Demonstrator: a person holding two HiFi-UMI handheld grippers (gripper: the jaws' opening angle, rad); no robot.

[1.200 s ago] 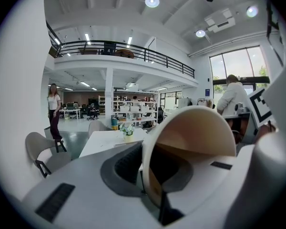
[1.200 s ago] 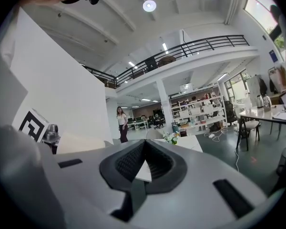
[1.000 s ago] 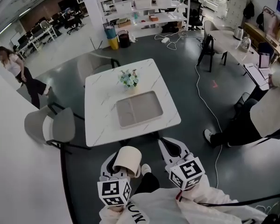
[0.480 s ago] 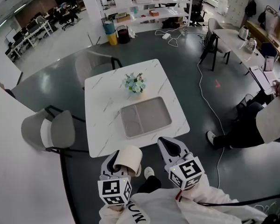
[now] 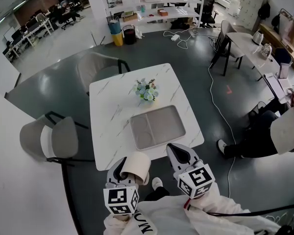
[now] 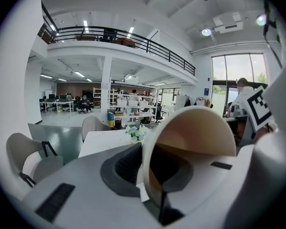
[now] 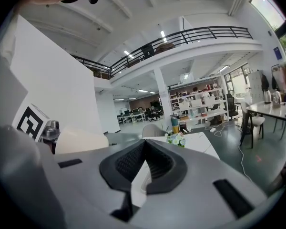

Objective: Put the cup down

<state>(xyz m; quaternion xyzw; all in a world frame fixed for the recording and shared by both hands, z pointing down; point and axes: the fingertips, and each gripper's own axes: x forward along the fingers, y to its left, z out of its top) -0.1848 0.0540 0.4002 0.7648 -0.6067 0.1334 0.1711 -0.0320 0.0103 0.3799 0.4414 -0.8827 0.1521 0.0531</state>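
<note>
A cream paper cup (image 5: 135,168) lies tilted on its side between the jaws of my left gripper (image 5: 129,164), which is shut on it, just off the near edge of the white marble table (image 5: 112,111). In the left gripper view the cup (image 6: 195,137) fills the space between the jaws, its open mouth turned to the left, and the left gripper (image 6: 152,156) pinches its wall. My right gripper (image 5: 178,151) hovers beside it at the table's near edge, shut with nothing in it; its dark pads meet at the tip in the right gripper view (image 7: 144,147).
A grey divided tray (image 5: 157,126) lies on the table's near half, with a small bunch of flowers (image 5: 147,90) behind it. Grey chairs stand at the left (image 5: 49,138) and far side (image 5: 95,65). A seated person (image 5: 279,131) and a floor cable (image 5: 220,106) are to the right.
The table and tray have drawn closer to both grippers as the view moved forward. A person walking at the far left is no longer in view. The grip on the cup is unchanged.
</note>
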